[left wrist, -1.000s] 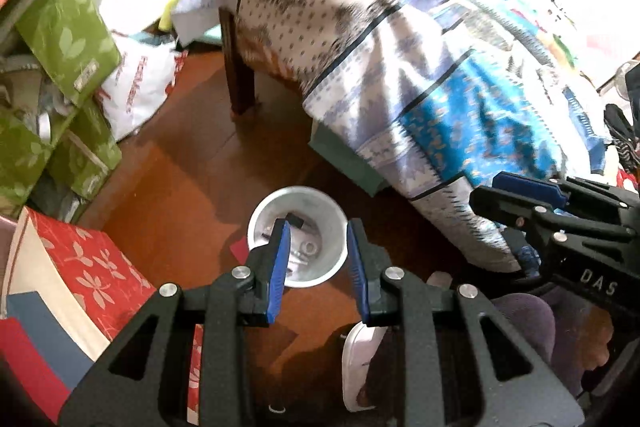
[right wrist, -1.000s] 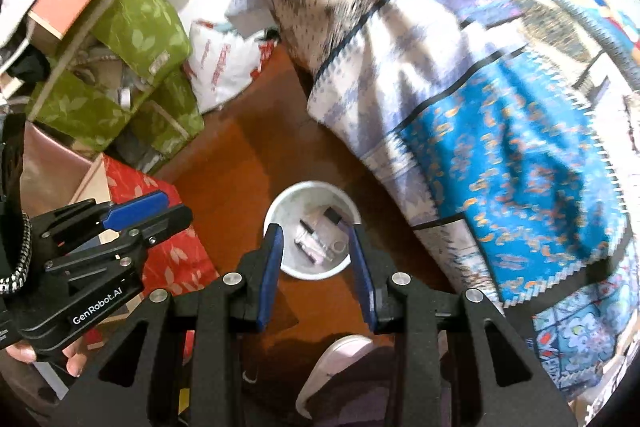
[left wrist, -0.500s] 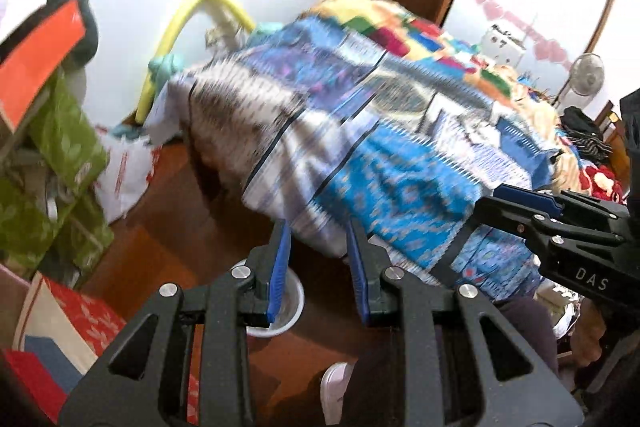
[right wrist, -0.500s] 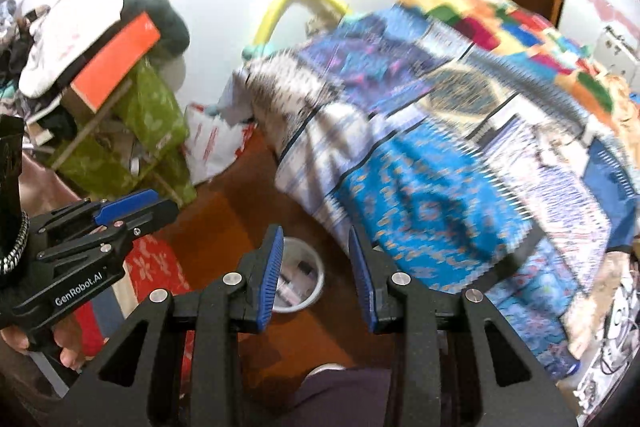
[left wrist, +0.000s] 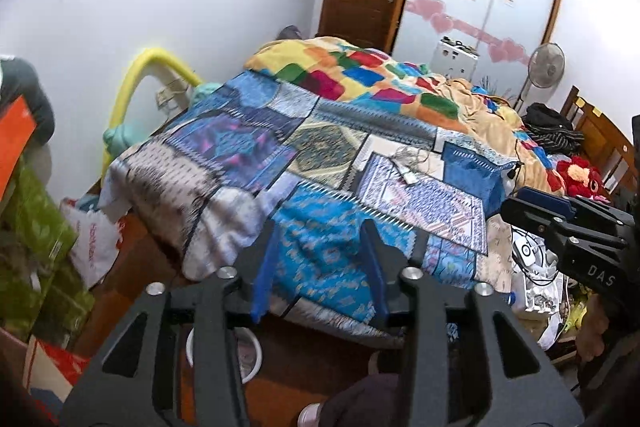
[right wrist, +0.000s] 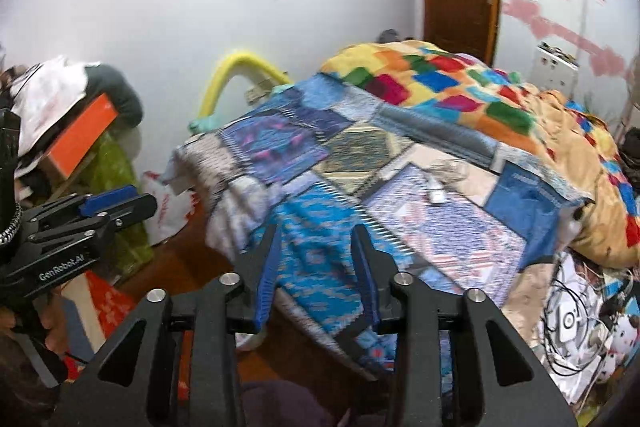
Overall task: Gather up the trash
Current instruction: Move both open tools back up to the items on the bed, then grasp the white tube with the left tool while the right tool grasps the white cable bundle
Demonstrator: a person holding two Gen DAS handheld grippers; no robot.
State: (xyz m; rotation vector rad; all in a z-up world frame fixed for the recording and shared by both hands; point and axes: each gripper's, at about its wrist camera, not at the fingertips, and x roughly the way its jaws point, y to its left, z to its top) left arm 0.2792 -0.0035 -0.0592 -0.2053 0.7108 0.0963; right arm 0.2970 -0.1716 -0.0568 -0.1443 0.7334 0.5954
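Now my left claw [left wrist: 318,267] hangs over the near corner of the bed [left wrist: 320,163], its blue pads parted with nothing between them; the jaws have just been opening. My right claw [right wrist: 316,267] is likewise partly spread and empty, its jaws also having just been opening, above the blue patchwork bedspread [right wrist: 400,187]. In the left wrist view the right claw shows at 3 o'clock; in the right wrist view the left claw shows at 9 o'clock. The white trash bucket [left wrist: 250,351] sits on the wooden floor [left wrist: 132,267] at 7 o'clock in the left wrist view, mostly hidden behind my claw's frame. A small white item with a cord [left wrist: 408,175] lies on the bedspread at 1 o'clock, too small to identify. Green bags [left wrist: 36,235] are stacked at 9 o'clock.
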